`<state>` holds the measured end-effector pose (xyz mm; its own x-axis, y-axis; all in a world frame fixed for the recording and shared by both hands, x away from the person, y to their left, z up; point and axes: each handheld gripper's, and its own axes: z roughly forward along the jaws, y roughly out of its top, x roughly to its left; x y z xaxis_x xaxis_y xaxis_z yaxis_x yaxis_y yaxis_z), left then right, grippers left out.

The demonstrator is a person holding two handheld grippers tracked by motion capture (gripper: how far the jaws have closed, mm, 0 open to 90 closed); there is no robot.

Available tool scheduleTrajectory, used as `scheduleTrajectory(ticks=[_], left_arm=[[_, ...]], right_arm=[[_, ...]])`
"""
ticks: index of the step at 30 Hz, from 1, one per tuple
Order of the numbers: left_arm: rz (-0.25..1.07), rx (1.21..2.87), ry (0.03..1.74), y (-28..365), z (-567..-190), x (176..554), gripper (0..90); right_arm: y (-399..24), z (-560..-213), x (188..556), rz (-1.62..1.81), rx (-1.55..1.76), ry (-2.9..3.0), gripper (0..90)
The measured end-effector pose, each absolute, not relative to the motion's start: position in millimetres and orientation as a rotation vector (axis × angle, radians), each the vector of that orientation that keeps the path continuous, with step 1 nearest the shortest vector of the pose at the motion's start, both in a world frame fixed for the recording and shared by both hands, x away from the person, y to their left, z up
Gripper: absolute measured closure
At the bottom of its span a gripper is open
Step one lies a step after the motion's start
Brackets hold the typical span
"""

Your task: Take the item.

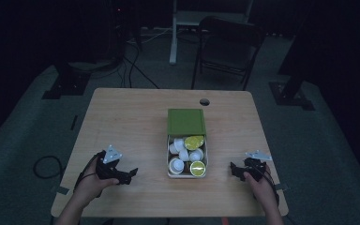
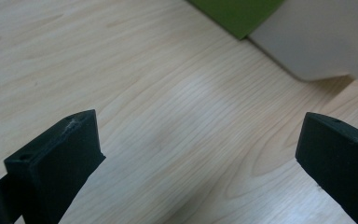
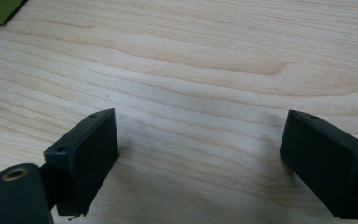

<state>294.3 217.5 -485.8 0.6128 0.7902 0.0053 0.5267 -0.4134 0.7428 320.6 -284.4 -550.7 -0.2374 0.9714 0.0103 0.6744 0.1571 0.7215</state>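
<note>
A white box (image 1: 170,165) sits mid-table holding several white and yellow-green capsules (image 1: 194,141); its green lid (image 1: 186,122) lies just behind it. My left gripper (image 1: 130,174) rests on the wood to the left of the box, jaws wide apart with nothing between them. In the left gripper view the gripper (image 2: 200,154) faces bare wood, with the box wall (image 2: 321,42) and green lid (image 2: 235,14) at the top right. My right gripper (image 1: 234,169) lies right of the box, also open and empty. The right gripper view shows that gripper (image 3: 200,154) over wood.
The wooden table (image 1: 122,122) has a round cable hole (image 1: 204,101) near its far edge. Beyond it stand a dark chair (image 1: 227,47) and a white post (image 1: 173,33). Cables lie on the floor at the left (image 1: 47,166).
</note>
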Motion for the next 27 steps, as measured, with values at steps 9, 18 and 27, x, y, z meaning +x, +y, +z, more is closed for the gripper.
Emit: scheduleTrajectory(ticks=[9,18,27], left_arm=[[0.453,2.107,0.986,202.9,-476.3,299.0,0.4],[0.432,2.122,0.939,188.3,-465.8,303.3,0.3],[0.39,2.143,0.859,162.7,-454.7,307.6,0.3]], right_arm=[[-284.3,-550.7,320.6,0.853,1.561,1.978,10.9],[-284.2,-550.6,322.0,0.855,1.557,1.984,10.9],[-283.3,-550.7,321.4,0.855,1.556,1.982,11.0]])
